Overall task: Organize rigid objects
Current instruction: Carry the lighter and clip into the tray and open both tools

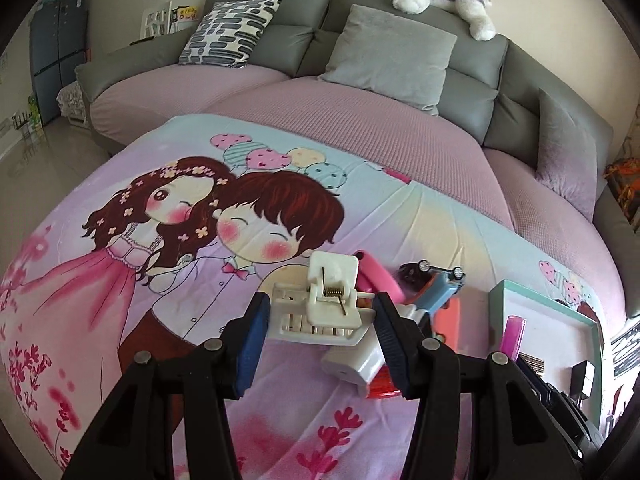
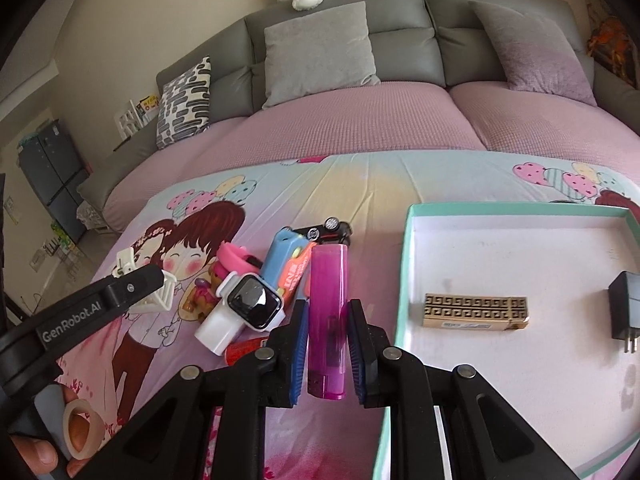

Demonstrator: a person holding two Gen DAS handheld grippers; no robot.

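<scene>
Lighter (image 2: 327,320) sits clamped between the pads of the right gripper (image 2: 328,344), its long axis running straight out along the fingers, metal head toward the camera and pink body pointing away toward the sofa; the tray (image 2: 404,280) lies just to the right of it, its near-left wall almost touching the right finger, so the coming move looks like a short sideways carry to the right over that wall and a release onto the bare white floor; the gold box (image 2: 476,311) and the black plug (image 2: 626,312) already lie inside, the box nearer the left wall, so the lighter would best land clear of it, toward the near edge.

On the other side the left gripper (image 1: 320,320) straddles the white clip (image 1: 320,300); both pads appear to touch its sides, though whether it is truly pinched or only bracketed cannot be told; the clip's long axis lies across the fingers, spring uppermost; it sits at the left end of the heap on the cartoon blanket (image 1: 120,240), with the watch (image 2: 250,302), the pink band (image 1: 376,276) and the blue toy car (image 1: 440,292) crowded to its right, between clip and tray.

Right arm is plainly the nearer to the tray; the left must cross the whole heap to reach it, so the right should clear first.
</scene>
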